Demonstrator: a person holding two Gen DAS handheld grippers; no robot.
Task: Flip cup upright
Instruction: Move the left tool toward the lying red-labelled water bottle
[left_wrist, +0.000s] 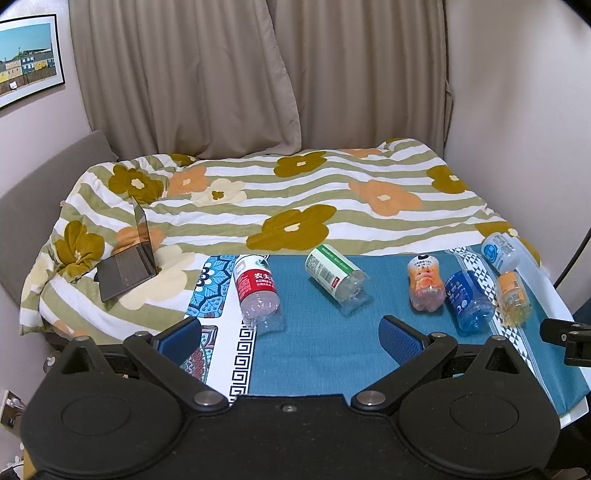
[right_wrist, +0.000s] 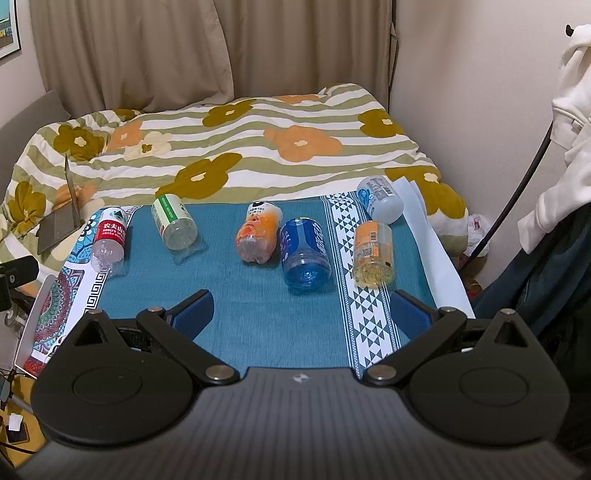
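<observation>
I have two grippers, one in each hand. My left gripper (left_wrist: 290, 330) has its jaws spread wide with nothing between them. My right gripper (right_wrist: 301, 312) is the same — jaws wide apart and empty. Both hang over the near part of the blue cloth (right_wrist: 236, 317) that covers the surface.

Six cut bottle cups lie on their sides in a row across the far part of the cloth. From left to right I see the red-label cup (right_wrist: 108, 240), the green-label cup (right_wrist: 173, 221), the orange peach cup (right_wrist: 258, 232), the blue cup (right_wrist: 303, 253), the yellow cup (right_wrist: 373, 254) and the pale blue cup (right_wrist: 380, 199). None of them stands up. The orange peach cup and the blue cup lie just beside each other, maybe touching — I cannot tell. The pale blue cup is farthest back, at the right corner.

In the left view the red-label cup (left_wrist: 256, 290) is just ahead of my left jaws.

Behind the surface is a bed with a flowery blanket (left_wrist: 295, 192). An open laptop (left_wrist: 127, 266) sits on the blanket to the left. Curtains (left_wrist: 240, 74) hang at the back.
</observation>
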